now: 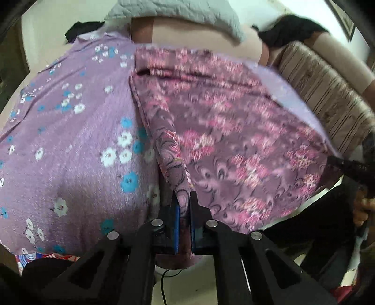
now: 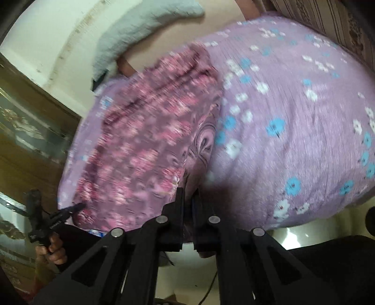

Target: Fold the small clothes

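A small purple garment with pink flowers (image 1: 234,140) lies spread over a lilac sheet with blue and white flowers (image 1: 70,131). My left gripper (image 1: 184,199) is shut on the garment's near left corner, cloth pinched between the blue pads. The right gripper (image 1: 346,164) shows at the garment's right corner. In the right wrist view, my right gripper (image 2: 188,194) is shut on a corner of the same garment (image 2: 145,140), and the left gripper (image 2: 70,210) shows at the far corner. The garment is motion-blurred.
The lilac sheet (image 2: 293,122) covers a bed. A grey quilted pillow (image 1: 182,14) and dark clothing (image 1: 82,28) lie at the far end. A striped cushion (image 1: 323,93) stands at the right. A wooden cabinet (image 2: 28,112) stands beside the bed.
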`<state>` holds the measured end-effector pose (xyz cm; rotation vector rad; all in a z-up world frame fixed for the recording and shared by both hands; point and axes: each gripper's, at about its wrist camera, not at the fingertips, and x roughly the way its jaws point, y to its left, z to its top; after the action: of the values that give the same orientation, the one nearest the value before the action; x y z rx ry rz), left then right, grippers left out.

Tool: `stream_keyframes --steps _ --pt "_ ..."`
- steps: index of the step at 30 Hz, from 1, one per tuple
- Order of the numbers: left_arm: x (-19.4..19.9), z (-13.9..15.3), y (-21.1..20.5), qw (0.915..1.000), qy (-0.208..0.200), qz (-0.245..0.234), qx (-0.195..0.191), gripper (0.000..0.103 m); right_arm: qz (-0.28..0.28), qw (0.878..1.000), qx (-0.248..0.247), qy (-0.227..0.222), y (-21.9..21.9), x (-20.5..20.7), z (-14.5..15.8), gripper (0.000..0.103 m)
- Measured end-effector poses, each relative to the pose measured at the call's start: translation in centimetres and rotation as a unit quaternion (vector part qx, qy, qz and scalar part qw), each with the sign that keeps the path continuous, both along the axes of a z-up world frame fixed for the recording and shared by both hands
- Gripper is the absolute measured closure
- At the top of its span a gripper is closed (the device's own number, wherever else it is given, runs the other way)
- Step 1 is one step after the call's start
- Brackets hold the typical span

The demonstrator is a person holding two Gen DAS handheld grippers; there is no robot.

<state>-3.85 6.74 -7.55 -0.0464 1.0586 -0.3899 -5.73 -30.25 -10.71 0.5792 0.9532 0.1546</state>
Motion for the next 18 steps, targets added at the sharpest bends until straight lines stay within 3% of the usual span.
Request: stream_keyframes --steps 10,18 --pt "4.4 7.2 2.8 0.9924 -0.064 0.058 -0.088 0.098 -0.024 0.994 0.026 -0.099 -1.6 2.8 6.0 0.096" --pt "13.4 10.0 2.5 0.9865 -0.096 0.091 -0.096 0.098 -0.04 0.99 0.004 -0.138 -3.3 11.1 8.9 0.096"
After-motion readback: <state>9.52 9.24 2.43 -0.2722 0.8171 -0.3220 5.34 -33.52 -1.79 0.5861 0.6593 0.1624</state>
